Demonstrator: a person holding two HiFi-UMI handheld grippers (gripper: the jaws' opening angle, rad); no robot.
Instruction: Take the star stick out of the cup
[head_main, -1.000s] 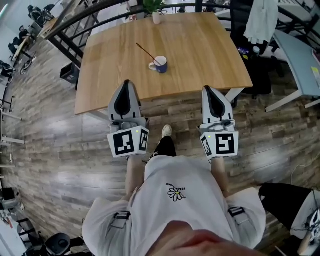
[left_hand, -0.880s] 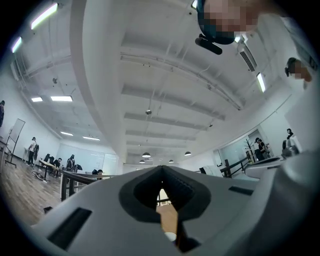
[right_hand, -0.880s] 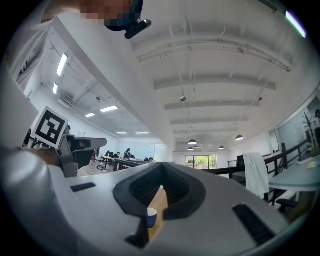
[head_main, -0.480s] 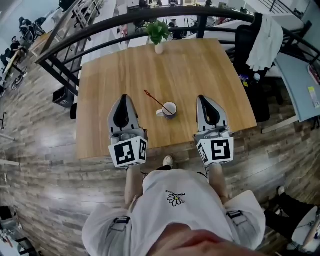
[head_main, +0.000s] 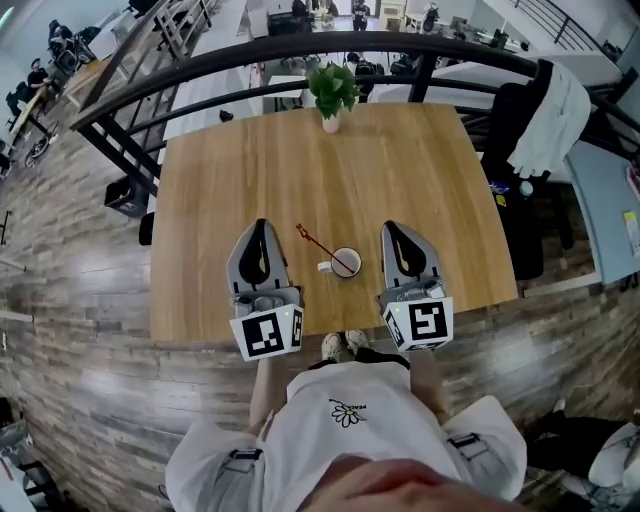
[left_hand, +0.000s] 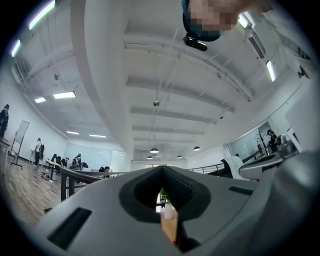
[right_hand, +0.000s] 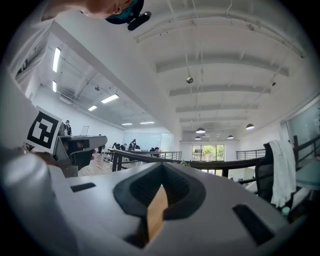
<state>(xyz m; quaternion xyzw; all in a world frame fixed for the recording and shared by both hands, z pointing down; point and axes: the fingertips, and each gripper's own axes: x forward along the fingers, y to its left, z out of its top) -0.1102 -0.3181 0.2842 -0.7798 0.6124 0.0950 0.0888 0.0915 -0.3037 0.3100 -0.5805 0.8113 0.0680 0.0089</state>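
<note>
A white cup (head_main: 345, 262) stands on the wooden table (head_main: 300, 170) near its front edge. A thin red star stick (head_main: 318, 245) leans out of the cup toward the upper left. My left gripper (head_main: 256, 229) hovers just left of the cup, and my right gripper (head_main: 392, 231) just right of it; both point away from me. Neither touches the cup or the stick. In the left gripper view the left gripper (left_hand: 162, 172) has its jaws together with nothing between them. The right gripper (right_hand: 161, 170) in its own view is likewise shut and empty.
A small potted plant (head_main: 331, 92) stands at the table's far edge; the same plant (left_hand: 164, 197) shows through the left jaws. A dark railing (head_main: 300, 55) runs behind the table. A chair with a white jacket (head_main: 555, 115) stands at the right. The floor (head_main: 90, 370) is wood plank.
The person has stepped up to the table. Both grippers have moved from over the floor to over the table's front part, either side of the cup. Jaws stayed shut.
</note>
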